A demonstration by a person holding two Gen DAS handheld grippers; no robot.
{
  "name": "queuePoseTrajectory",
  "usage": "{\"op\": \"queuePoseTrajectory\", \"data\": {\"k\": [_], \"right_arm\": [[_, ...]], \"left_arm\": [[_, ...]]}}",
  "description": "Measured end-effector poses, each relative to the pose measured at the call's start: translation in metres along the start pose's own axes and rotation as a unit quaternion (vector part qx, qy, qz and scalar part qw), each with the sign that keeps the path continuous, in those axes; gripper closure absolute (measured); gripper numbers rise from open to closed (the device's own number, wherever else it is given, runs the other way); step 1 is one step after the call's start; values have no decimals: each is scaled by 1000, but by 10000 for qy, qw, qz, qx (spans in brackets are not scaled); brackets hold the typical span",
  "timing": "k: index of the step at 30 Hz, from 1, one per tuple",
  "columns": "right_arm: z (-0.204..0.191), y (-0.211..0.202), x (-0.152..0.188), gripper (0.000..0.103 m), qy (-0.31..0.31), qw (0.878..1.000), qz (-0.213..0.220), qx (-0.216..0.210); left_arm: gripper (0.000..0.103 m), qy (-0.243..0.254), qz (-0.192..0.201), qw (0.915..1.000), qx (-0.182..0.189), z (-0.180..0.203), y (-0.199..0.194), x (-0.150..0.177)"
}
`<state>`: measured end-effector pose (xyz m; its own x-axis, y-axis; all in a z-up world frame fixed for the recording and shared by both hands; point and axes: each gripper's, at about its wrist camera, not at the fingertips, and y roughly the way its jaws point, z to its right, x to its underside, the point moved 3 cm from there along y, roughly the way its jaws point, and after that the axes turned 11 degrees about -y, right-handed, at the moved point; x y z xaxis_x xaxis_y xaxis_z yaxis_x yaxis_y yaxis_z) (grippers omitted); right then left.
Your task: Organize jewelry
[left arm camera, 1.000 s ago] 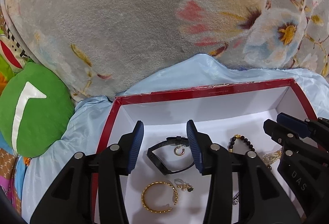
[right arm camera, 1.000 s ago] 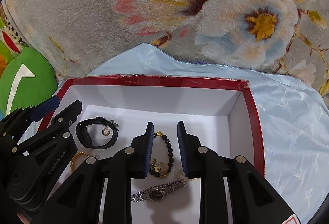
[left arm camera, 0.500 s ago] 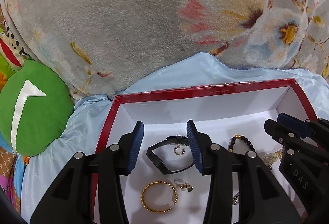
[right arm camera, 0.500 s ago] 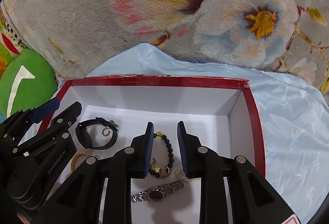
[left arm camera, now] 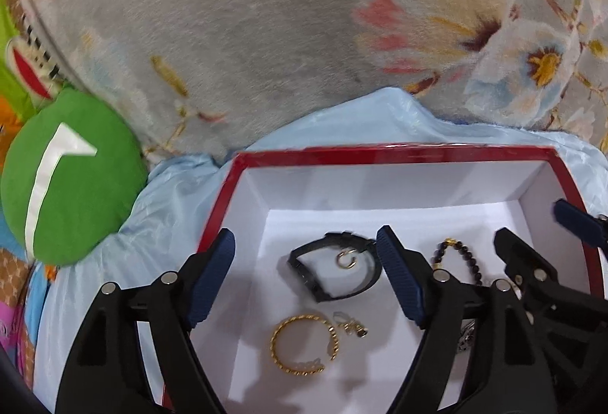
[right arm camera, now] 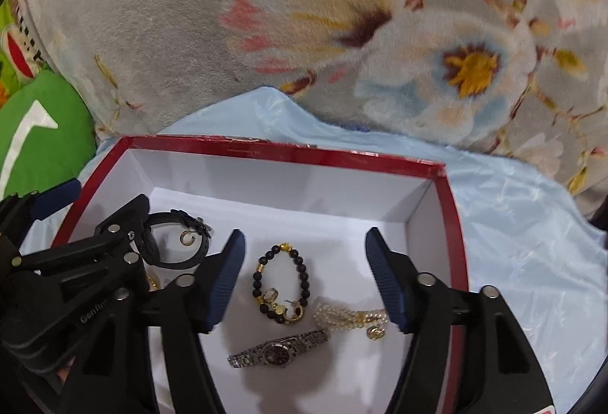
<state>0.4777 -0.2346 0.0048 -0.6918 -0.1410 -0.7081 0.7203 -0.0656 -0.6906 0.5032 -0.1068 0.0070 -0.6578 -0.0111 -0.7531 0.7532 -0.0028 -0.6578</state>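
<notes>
Red-rimmed white cardboard box (right arm camera: 288, 151) w/ black-bead bracelet (right arm camera: 283, 284), silver watch (right arm camera: 279, 351), gold bangle (left arm camera: 304, 343); left gripper (left arm camera: 306, 279) & right gripper (right arm camera: 304, 281) just opened wide, nothing pinched.

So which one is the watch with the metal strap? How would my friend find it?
Look in the red box with the white inside. Near its front, below the black bead bracelet, lies the silver watch. It is the only shiny metal strap with a dark round face.

Both grippers' jaws have just been opening. The left gripper (left arm camera: 306, 279) now spreads wide above the black watch (left arm camera: 330, 271), gripping nothing. The right gripper (right arm camera: 304, 281), nearly closed before, now gapes over the black bead bracelet (right arm camera: 281, 281), its fingers (right arm camera: 224, 281) clear of it.
</notes>
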Motion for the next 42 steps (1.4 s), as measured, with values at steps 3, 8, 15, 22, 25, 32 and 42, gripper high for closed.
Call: {"op": "queuePoseTrajectory", "data": {"k": [3, 8, 15, 22, 25, 32, 42], "right_arm": [[-3, -23, 7, 22, -69, 9996, 180, 199], [4, -56, 29, 16, 250, 9993, 276, 91], [3, -87, 67, 16, 650, 9978, 130, 15], [-14, -95, 72, 16, 375, 9989, -36, 264], [-15, -100, 74, 16, 337, 9991, -57, 261], [-11, -110, 84, 16, 377, 9989, -114, 273], [-12, -108, 89, 16, 433, 9988, -130, 171]], "left_arm": [[27, -205, -86, 9997, 69, -11, -9, 11], [16, -255, 23, 9997, -10, -28, -38, 31], [13, -251, -126, 9996, -79, -44, -65, 59], [13, -156, -212, 9996, -39, -42, -78, 69], [13, -41, -215, 9998, 19, -39, -84, 71], [10, 139, -135, 9998, -10, -35, -99, 77], [9, 135, -198, 9997, -12, -35, -99, 85]]}}
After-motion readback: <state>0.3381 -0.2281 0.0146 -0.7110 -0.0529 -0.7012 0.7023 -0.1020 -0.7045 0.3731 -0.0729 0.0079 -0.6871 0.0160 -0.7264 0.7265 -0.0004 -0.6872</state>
